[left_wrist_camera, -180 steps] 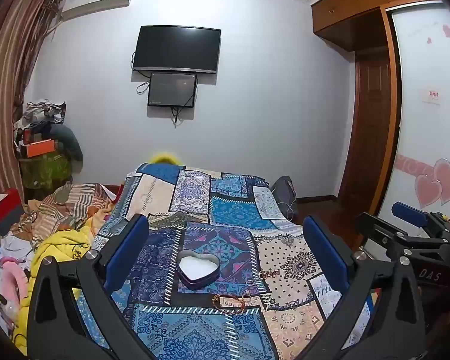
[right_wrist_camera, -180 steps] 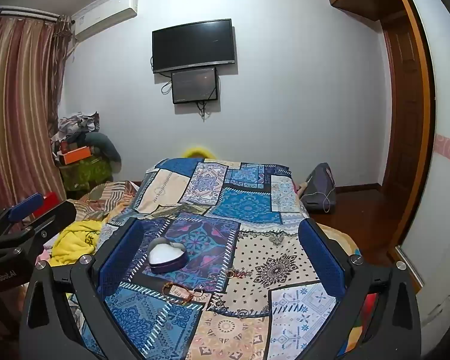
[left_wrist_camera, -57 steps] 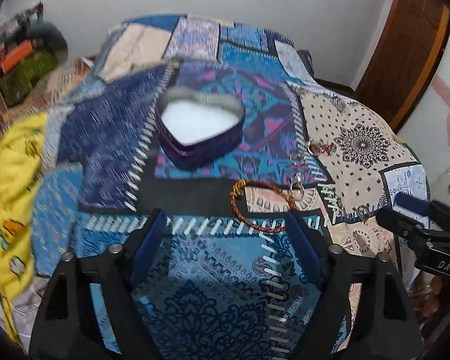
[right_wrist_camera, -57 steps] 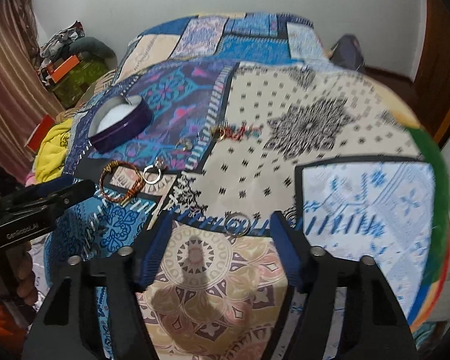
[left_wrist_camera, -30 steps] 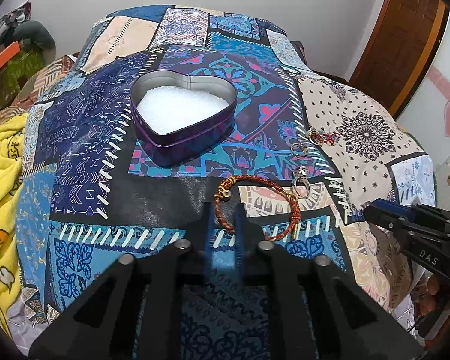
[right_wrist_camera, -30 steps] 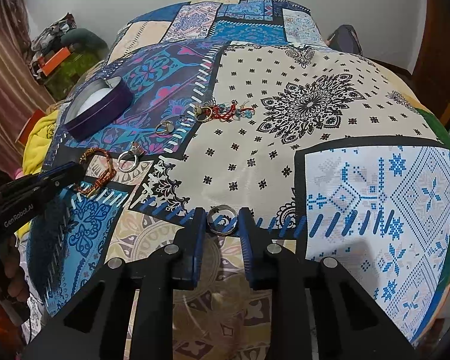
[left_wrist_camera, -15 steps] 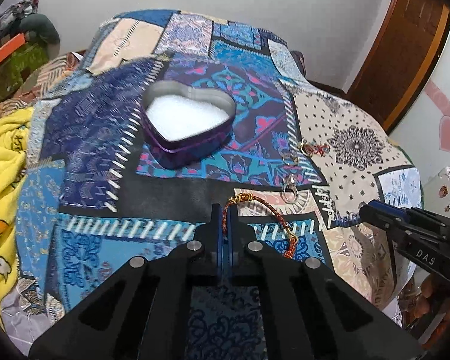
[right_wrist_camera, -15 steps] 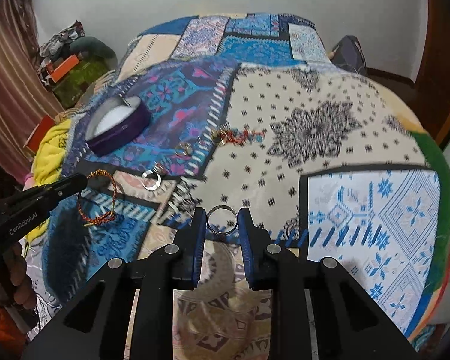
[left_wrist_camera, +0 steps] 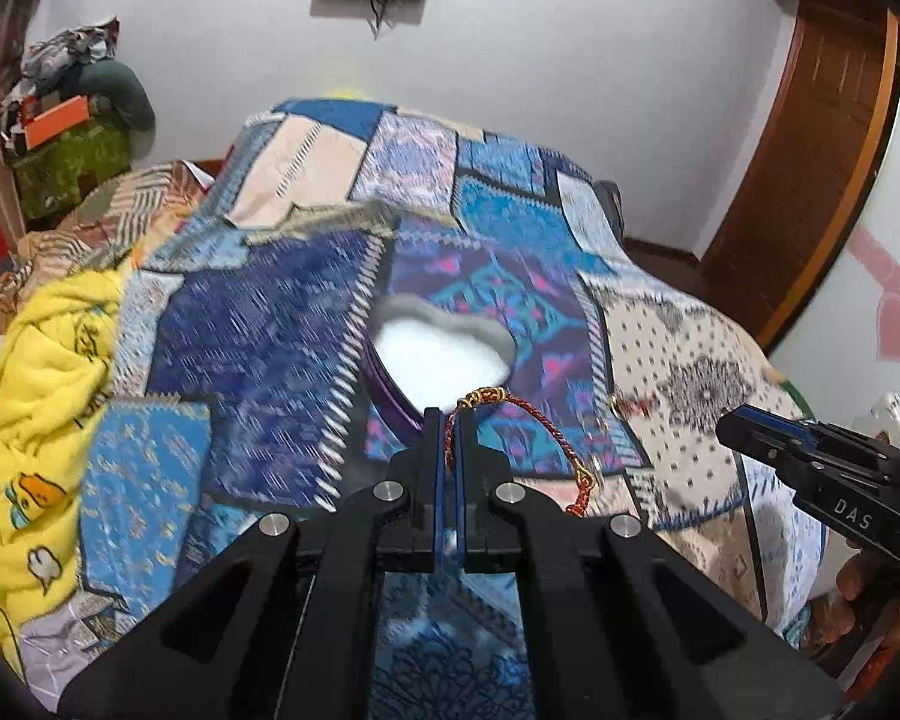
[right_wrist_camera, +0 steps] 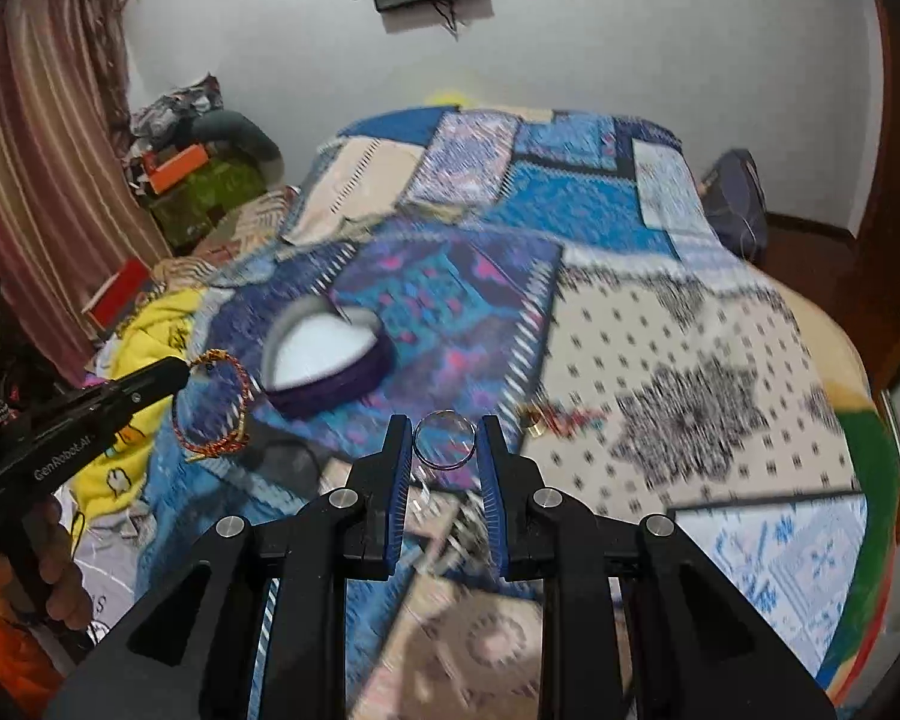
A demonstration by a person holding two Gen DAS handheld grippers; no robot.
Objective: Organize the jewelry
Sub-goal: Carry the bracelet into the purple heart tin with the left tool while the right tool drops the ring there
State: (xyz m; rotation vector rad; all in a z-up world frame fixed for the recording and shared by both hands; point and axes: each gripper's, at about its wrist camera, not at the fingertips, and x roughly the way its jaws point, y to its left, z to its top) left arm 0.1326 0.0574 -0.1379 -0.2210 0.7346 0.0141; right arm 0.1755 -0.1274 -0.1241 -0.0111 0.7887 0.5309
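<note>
My left gripper (left_wrist_camera: 448, 420) is shut on a red and gold braided bracelet (left_wrist_camera: 534, 426) and holds it in the air just in front of the purple heart-shaped tin (left_wrist_camera: 432, 354) with its white lining. The bracelet (right_wrist_camera: 216, 408) also hangs from the left gripper (right_wrist_camera: 177, 369) in the right wrist view. My right gripper (right_wrist_camera: 444, 432) is shut on a silver ring (right_wrist_camera: 444, 439), lifted above the bed, to the right of and nearer than the tin (right_wrist_camera: 330, 366). A small gold and red piece (right_wrist_camera: 555, 417) lies on the quilt beyond it.
The patchwork quilt (right_wrist_camera: 720, 408) covers the bed. A yellow blanket (left_wrist_camera: 42, 396) lies along its left side. A dark bag (right_wrist_camera: 738, 204) sits on the floor at the far right. Clutter stands by the striped curtain (right_wrist_camera: 36, 192).
Both grippers have lifted off the quilt with their pieces, the bracelet and the ring, and moved toward the heart tin. The views have tilted up and are blurred.
</note>
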